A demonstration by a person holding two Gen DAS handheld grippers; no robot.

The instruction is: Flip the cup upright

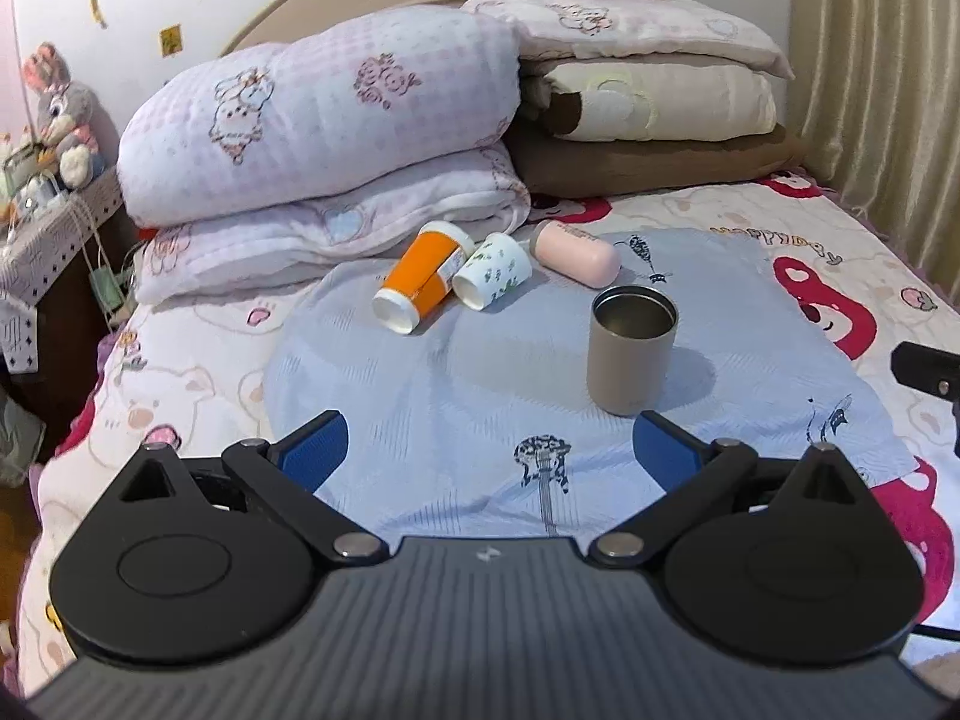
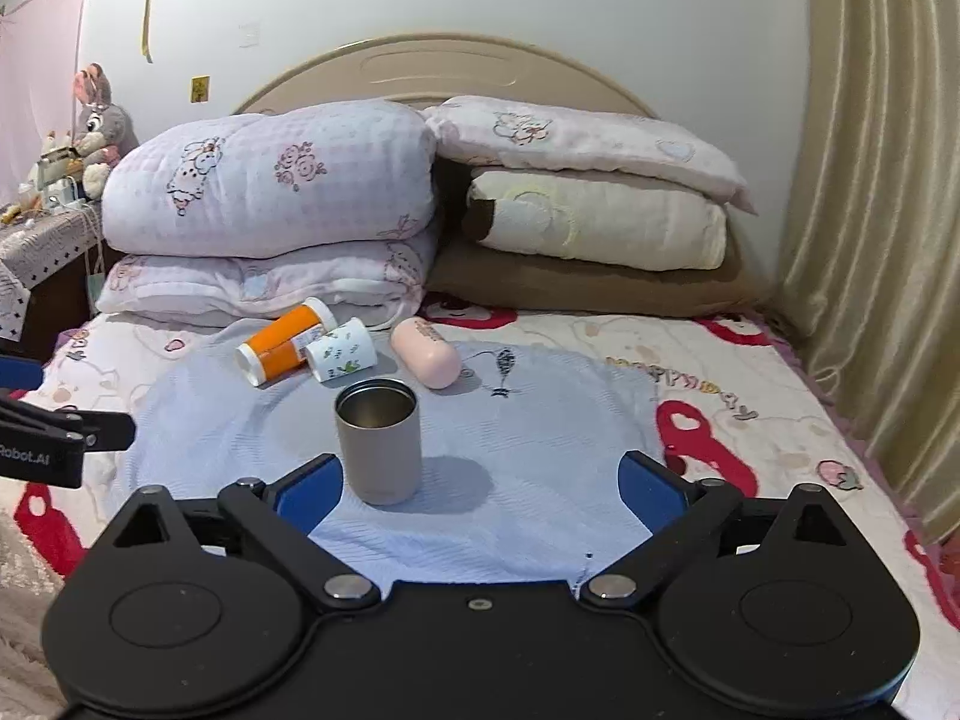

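Observation:
A grey metal cup (image 1: 631, 348) stands upright, mouth up, on a light blue cloth (image 1: 456, 384); it also shows in the right wrist view (image 2: 378, 438). An orange cup (image 1: 420, 277) (image 2: 287, 341), a white patterned cup (image 1: 492, 270) (image 2: 341, 353) and a pink capsule-shaped container (image 1: 577, 252) (image 2: 425, 351) lie on their sides behind it. My left gripper (image 1: 489, 450) is open and empty, in front of the grey cup. My right gripper (image 2: 480, 489) is open and empty, with the grey cup just beyond its left finger (image 2: 309, 495).
Folded quilts (image 1: 318, 138) and stacked pillows (image 1: 648, 96) fill the head of the bed. A bedside table (image 1: 42, 240) with plush toys stands at the left. A curtain (image 1: 888, 90) hangs at the right. The right gripper's edge (image 1: 927, 369) shows in the left wrist view.

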